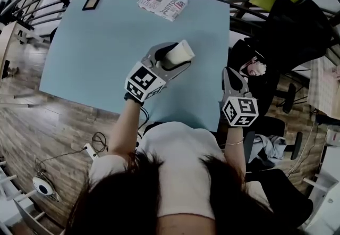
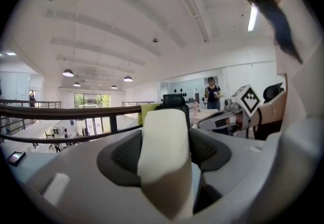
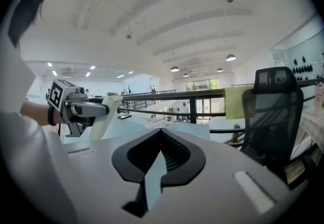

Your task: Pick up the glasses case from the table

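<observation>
Left gripper (image 1: 171, 61): clamped on the cream glasses case (image 1: 179, 52), above the blue table (image 1: 95, 53).
Right gripper (image 1: 232, 75): jaws together, empty.

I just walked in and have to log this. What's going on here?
A person works two handheld grippers over a light blue table. The left gripper is clamped on the cream glasses case and holds it clear of the table. The right gripper hangs beside it, jaws together and empty.
</observation>
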`<action>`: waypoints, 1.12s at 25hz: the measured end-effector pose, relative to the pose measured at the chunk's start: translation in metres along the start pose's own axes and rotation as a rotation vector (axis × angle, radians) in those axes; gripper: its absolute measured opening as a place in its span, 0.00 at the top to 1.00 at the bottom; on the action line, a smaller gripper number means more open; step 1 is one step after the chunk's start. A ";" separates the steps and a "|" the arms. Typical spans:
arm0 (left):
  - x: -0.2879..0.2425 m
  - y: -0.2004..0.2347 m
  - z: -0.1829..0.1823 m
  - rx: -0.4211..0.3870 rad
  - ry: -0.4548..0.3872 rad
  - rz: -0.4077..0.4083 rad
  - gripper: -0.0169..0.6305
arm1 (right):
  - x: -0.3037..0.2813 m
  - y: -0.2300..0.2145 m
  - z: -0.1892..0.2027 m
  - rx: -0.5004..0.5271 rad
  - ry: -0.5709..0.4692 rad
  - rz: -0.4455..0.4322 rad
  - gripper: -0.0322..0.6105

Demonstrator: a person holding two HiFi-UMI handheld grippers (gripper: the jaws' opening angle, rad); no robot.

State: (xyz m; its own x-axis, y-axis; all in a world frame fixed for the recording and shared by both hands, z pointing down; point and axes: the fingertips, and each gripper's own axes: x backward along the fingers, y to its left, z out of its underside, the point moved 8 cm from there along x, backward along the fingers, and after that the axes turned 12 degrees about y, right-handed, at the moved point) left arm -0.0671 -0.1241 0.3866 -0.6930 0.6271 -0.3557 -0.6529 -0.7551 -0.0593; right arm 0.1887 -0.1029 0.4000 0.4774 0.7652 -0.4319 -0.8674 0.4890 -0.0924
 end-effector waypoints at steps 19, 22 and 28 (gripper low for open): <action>0.041 -0.010 -0.001 0.272 -0.299 -0.092 0.45 | 0.006 0.003 -0.021 0.034 -0.059 0.021 0.95; 0.041 -0.012 0.000 0.267 -0.296 -0.089 0.45 | 0.006 0.005 -0.020 0.040 -0.056 0.024 0.95; 0.043 -0.013 0.003 0.266 -0.283 -0.082 0.45 | 0.011 0.006 -0.019 0.048 -0.063 0.038 0.95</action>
State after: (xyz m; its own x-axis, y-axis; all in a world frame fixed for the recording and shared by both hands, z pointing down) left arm -0.0898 -0.0866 0.3751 -0.6681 0.7391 -0.0863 -0.7400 -0.6479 0.1806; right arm 0.1863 -0.1000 0.3777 0.4535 0.8078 -0.3766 -0.8781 0.4773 -0.0335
